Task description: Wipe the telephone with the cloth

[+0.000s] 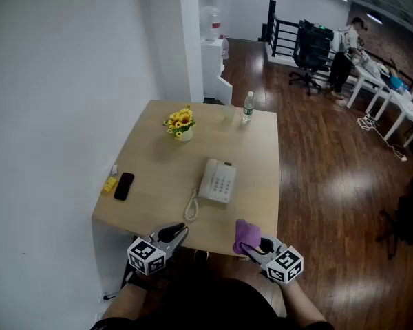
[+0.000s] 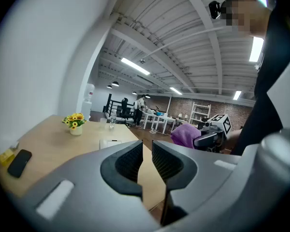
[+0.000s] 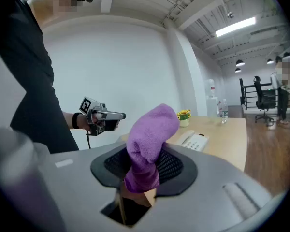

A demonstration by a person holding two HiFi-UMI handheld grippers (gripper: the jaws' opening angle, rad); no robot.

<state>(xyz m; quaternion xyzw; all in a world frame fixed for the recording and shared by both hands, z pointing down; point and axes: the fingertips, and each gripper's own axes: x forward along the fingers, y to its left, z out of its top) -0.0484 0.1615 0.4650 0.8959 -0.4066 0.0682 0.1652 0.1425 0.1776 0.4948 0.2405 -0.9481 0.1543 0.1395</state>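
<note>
In the head view, the telephone (image 1: 217,181) lies on the wooden table (image 1: 158,157), its coiled cord trailing off its left side toward the near edge. Beyond the telephone and to its left stands a small pot of yellow flowers (image 1: 179,123). Further behind the telephone, near the far edge, is a water bottle (image 1: 248,107). Well left of the telephone lies a dark mobile phone (image 1: 124,185), with a small yellow object (image 1: 110,183) just beside it. The left gripper (image 1: 182,231) hangs at the near edge, in front of the telephone and to its left. The right gripper (image 1: 251,246) is in front of the telephone and slightly right, carrying the purple cloth (image 1: 246,236). Neither touches the telephone.

In the left gripper view, the jaws stand only a narrow slit apart with nothing between them. The telephone (image 2: 111,142) shows just beyond the left jaw, and the cloth (image 2: 186,134) is to its right.

In the right gripper view, the jaws are clamped on the cloth (image 3: 150,134), which bulges up above them. The telephone (image 3: 193,139) lies past it on the table, clear of the cloth, and the left gripper (image 3: 118,115) is off to the telephone's left.
</note>
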